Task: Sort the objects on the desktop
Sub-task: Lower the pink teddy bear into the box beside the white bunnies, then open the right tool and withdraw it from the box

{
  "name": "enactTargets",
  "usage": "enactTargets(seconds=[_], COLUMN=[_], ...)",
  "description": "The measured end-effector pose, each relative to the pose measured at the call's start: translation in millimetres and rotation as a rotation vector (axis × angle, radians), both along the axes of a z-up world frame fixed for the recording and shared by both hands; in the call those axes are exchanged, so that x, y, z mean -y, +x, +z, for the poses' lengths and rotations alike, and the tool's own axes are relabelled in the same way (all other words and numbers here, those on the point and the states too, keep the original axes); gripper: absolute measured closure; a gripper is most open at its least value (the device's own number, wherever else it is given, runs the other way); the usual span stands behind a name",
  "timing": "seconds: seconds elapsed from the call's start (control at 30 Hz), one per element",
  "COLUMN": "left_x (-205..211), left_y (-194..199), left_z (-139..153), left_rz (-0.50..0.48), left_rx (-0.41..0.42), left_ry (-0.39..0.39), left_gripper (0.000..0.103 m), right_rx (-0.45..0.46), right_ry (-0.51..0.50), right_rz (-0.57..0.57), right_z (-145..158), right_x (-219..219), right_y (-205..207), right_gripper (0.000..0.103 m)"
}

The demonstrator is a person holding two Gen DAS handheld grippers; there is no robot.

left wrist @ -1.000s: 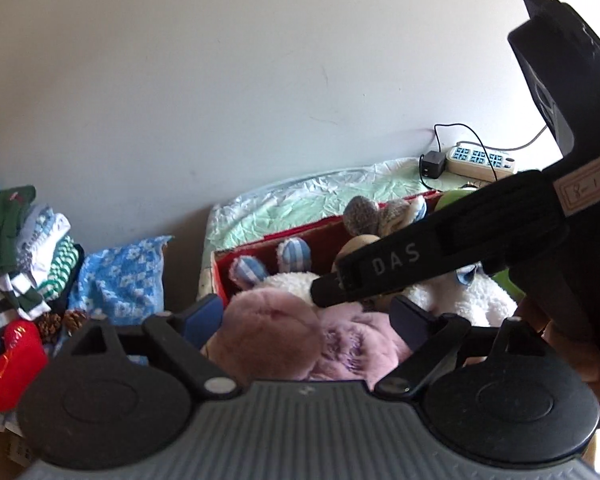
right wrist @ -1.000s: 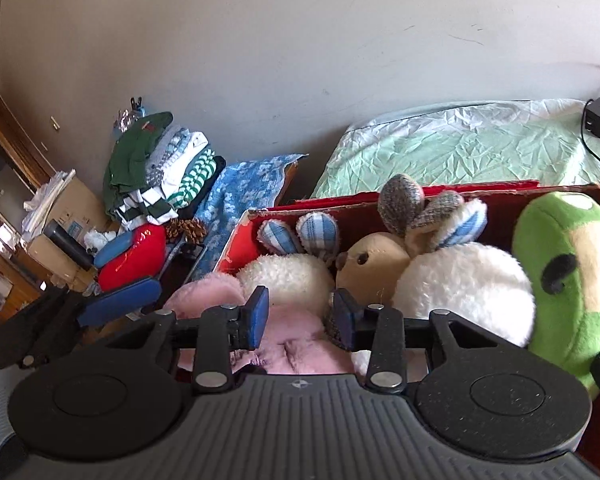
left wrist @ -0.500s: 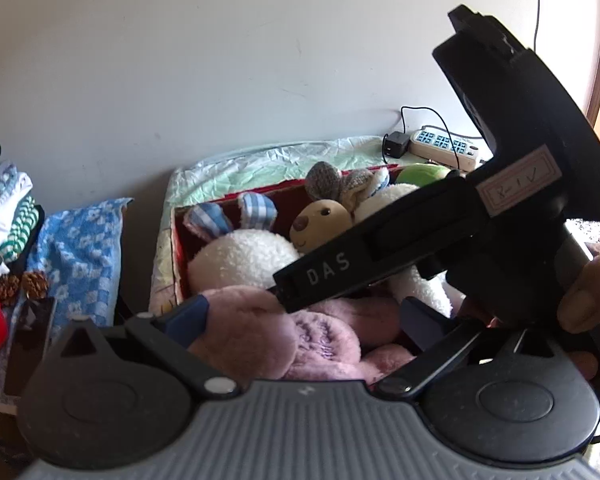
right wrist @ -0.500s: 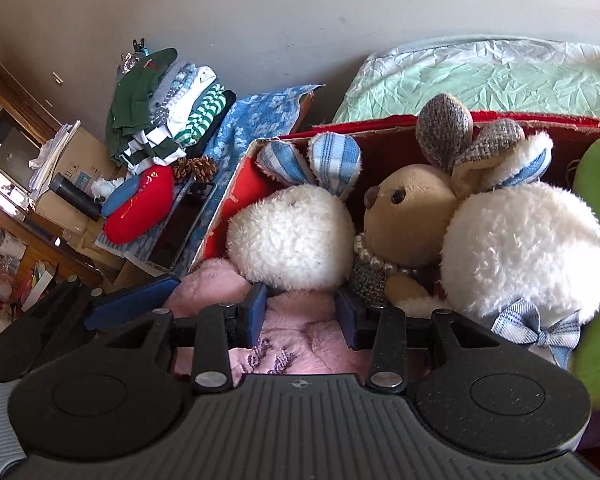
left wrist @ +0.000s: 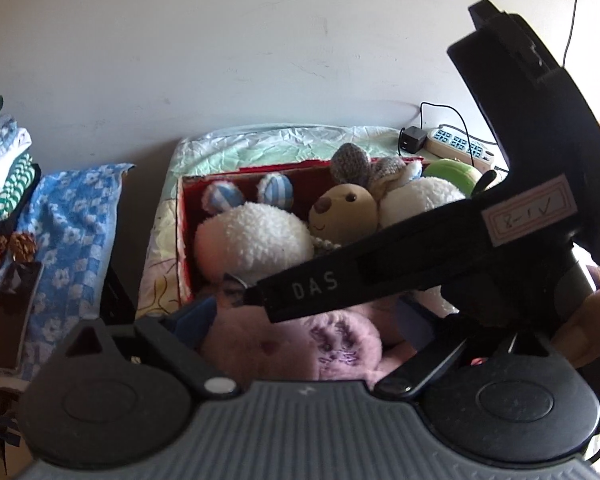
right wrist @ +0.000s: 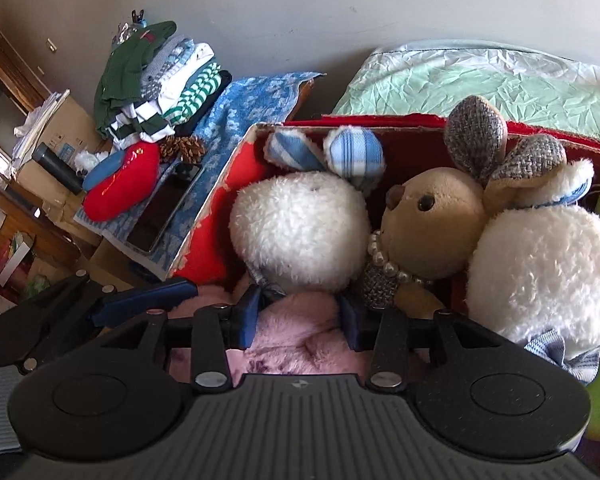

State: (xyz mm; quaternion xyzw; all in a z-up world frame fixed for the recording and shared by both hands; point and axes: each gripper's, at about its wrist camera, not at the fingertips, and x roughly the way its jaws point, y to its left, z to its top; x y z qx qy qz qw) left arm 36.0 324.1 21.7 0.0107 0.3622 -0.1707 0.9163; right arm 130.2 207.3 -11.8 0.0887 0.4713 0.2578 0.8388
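Observation:
A pink plush toy (left wrist: 300,348) (right wrist: 300,332) hangs at the near edge of a red box (left wrist: 186,232) (right wrist: 204,240). My left gripper (left wrist: 306,318) is clamped wide around it, blue pads on both sides. My right gripper (right wrist: 298,318) pinches the same toy from the right, and its black body crosses the left wrist view. The left gripper's blue finger (right wrist: 148,300) shows in the right wrist view. Inside the box sit a white fluffy toy (right wrist: 300,228), a brown bunny (right wrist: 432,208), a second white toy (right wrist: 540,264) and a green toy (left wrist: 452,172).
Left of the box lies a blue flowered cloth (left wrist: 72,232) with a phone (right wrist: 168,208), a red cushion (right wrist: 124,184), pine cones (right wrist: 182,146) and a pile of folded clothes (right wrist: 156,76). A crinkled green sheet (right wrist: 480,80) and a power strip (left wrist: 456,146) lie behind the box.
Both grippers have carried the pink toy closer to and lower over the red box; the toys inside now look larger and nearer.

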Motion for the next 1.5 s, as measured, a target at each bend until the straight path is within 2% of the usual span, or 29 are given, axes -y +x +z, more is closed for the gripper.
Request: enactTargets(seconds=[0.2,0.33,0.53,0.63,0.7,0.8,0.97,1.03,1.23,1.3,1.4,1.5], left_x=[3.2,0.9,4.1,12.7,17.4,21.6,23.4,18.5,3.4,-0.6,-5.7,-3.5], left_y=[-4.9,-11.6,-32.4,-36.0,-33.7,-32.2,-40.5,-47.5,-64.2,-68.1,-75.8,-84.3], left_z=[1.4,9.6,34.8,38.1,34.2,28.6,28.9,36.6,59.7,65.5,75.7,84.7], left_rz=[-0.008,-0.003,0.036,0.028,0.005,-0.008,0.016,0.052,0.253,0.328,0.432,0.495], left_rx=[0.0,0.018,0.143,0.168,0.137,0.097,0.088,0.111,0.169,0.172,0.16,0.154], left_ry=[0.015,0.021,0.075,0.087,0.06,0.035,0.045,0.051,0.116,0.137,0.132,0.133], left_gripper=[0.006,0.006,0.001,0.001,0.01,0.014,0.014,0.01,0.003,0.003,0.003,0.001], right_rx=[0.015,0.087,0.221,0.207,0.195,0.143,0.105,0.122,0.213,0.23,0.241,0.219], right_ry=[-0.003,0.034,-0.046,-0.004,0.015,0.04,0.087,0.13,0.038,0.005,-0.049,-0.042], right_rz=[0.012,-0.044,-0.211,-0.28,-0.316,-0.34,-0.397,-0.401,-0.41,-0.4,-0.381,-0.362], right_z=[7.8,26.1,49.4,50.6,50.0,41.6,30.4,35.9,55.0,58.9,62.1,60.8], right_x=[2.8,19.0,49.7,73.1,86.0,98.9,114.8,121.9,120.6,122.1,126.8,139.2], right_y=[-9.0,-21.6,-50.6,-61.1,-67.8,-70.5,-77.0,-86.7,-105.1,-107.8,-110.4,-115.6], right_gripper=[0.058,0.057,0.058,0.058,0.058,0.058,0.059,0.059,0.057,0.052,0.047,0.044])
